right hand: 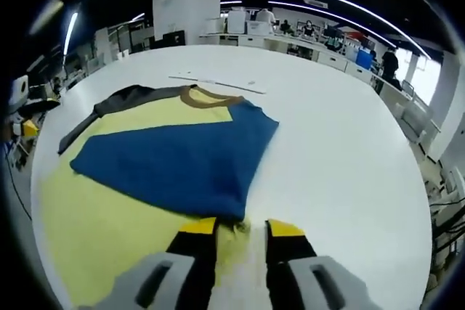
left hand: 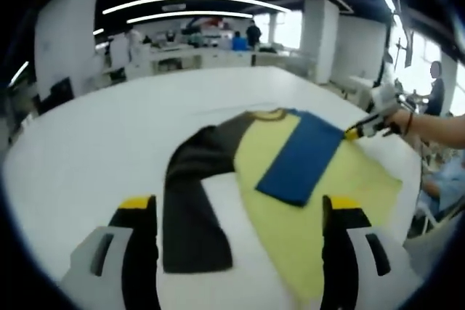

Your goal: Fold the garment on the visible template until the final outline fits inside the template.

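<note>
A shirt lies flat on the white table [left hand: 109, 150], with a yellow body [left hand: 290, 215], a brown collar [left hand: 269, 114] and a dark grey sleeve [left hand: 192, 223]. Its blue sleeve [left hand: 301, 157] is folded across the yellow body. My left gripper [left hand: 240, 208] is open, jaws wide apart, with the grey sleeve's end lying between them on the table. My right gripper [right hand: 241, 229] is open at the cuff end of the blue sleeve [right hand: 182, 157], its jaws a little apart over the yellow fabric [right hand: 102, 230]. It enters the left gripper view as the right gripper [left hand: 357, 132], held by a hand at the blue sleeve's corner.
A thin line [right hand: 218, 81] is marked on the table just beyond the collar [right hand: 211, 97]. White table [right hand: 341, 150] stretches wide to the right of the shirt. Desks, pillars and several people stand far behind. A person's arm [left hand: 436, 125] reaches in from the right.
</note>
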### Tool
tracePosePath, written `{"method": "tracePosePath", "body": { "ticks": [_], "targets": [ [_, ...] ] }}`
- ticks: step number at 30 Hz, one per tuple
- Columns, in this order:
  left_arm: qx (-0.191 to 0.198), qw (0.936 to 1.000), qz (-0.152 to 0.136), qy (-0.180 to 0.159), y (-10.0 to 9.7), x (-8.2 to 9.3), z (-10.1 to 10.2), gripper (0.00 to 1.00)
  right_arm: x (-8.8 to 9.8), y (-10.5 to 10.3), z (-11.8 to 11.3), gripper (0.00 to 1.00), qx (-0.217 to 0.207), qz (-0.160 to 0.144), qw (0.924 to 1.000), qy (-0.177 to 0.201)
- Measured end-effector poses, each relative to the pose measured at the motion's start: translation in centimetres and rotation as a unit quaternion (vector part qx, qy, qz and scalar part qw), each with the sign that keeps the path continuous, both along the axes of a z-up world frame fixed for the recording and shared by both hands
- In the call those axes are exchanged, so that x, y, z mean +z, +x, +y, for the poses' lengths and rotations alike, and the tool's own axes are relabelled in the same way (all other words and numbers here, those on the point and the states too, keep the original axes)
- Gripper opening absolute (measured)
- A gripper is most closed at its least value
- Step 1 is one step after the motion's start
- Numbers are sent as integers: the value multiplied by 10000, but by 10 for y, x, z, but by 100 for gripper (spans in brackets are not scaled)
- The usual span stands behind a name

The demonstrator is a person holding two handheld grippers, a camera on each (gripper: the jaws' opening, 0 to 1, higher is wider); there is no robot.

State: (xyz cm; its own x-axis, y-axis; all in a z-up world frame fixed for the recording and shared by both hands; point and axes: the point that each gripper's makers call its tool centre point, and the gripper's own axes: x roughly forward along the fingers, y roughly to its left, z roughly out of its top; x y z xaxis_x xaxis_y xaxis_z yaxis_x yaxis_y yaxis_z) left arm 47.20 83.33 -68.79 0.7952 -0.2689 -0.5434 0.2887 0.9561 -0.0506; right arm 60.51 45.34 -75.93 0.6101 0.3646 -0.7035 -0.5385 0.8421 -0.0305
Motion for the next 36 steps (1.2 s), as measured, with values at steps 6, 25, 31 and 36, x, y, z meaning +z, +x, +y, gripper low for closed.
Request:
{"method": "tracePosePath", "body": {
  "ticks": [6, 25, 31, 36],
  "targets": [
    [175, 9998, 114, -17, -7, -5, 11, 85, 29, -7, 17, 57, 303, -191, 9992, 163],
    [669, 9977, 124, 77, -22, -12, 52, 64, 97, -88, 37, 94, 792, -316, 9944, 623],
    [1003, 9945, 289, 11, -29, -32, 74, 58, 113, -103, 32, 98, 714, -488, 9931, 791],
    [1128, 9927, 419, 43, -32, -44, 78, 49, 123, -117, 29, 99, 808, -637, 9916, 779]
  ]
}}
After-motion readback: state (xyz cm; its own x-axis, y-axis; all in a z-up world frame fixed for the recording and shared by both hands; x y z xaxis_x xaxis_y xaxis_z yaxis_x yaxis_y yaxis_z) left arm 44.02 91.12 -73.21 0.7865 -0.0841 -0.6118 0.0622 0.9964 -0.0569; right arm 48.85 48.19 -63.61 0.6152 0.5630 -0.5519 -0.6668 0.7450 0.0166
